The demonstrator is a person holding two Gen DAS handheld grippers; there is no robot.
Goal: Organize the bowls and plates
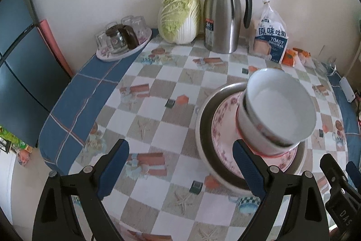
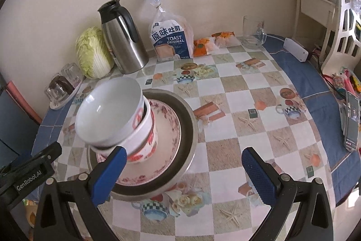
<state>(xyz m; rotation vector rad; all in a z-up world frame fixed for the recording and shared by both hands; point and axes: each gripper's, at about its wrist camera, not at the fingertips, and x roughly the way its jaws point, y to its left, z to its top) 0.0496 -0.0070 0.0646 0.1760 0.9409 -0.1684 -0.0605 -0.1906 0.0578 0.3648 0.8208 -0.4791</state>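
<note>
Two white bowls (image 2: 112, 119) sit nested on the floral plate (image 2: 164, 128) inside the steel pan (image 2: 191, 128), mid-tabletop (image 2: 237, 150). Both my left gripper (image 1: 180, 164) and right gripper (image 2: 182, 175) hang wide-jawed, holding nothing. Stacking looks finished; next I'd judge whether the tilted stack needs straightening.

Two nested white bowls (image 1: 279, 110) are sitting tilted on a floral plate (image 1: 225, 128) inside a metal dish (image 1: 204, 128). Beside the dish, the left gripper (image 1: 180, 167) is hovering wide open — holding nothing — and behind the dish a steel jug (image 1: 222, 19) is standing.
</note>
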